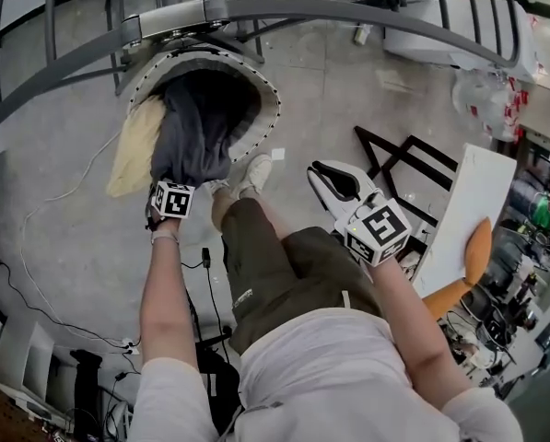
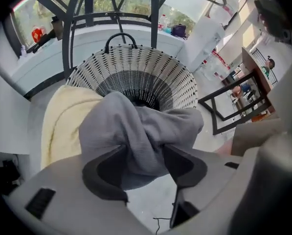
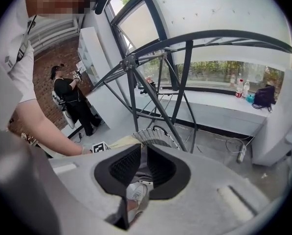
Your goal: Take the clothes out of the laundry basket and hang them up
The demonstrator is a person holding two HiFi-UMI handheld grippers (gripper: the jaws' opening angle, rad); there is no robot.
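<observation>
The left gripper (image 2: 141,153) stood spread around a fold of the crumpled grey fabric garment (image 2: 136,126), draped over the rim of the white woven laundry basket (image 2: 136,67) beside a pale yellow cloth (image 2: 62,121). The right gripper (image 3: 142,163) was pressed together, empty. A shallow bite could let the garment slip free when lifted.

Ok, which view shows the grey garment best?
Left gripper view: the grey garment sits close and centred, bunched between the left gripper's open jaws. Head view shows it from above, draped over the basket rim. Right gripper view barely shows it.
</observation>
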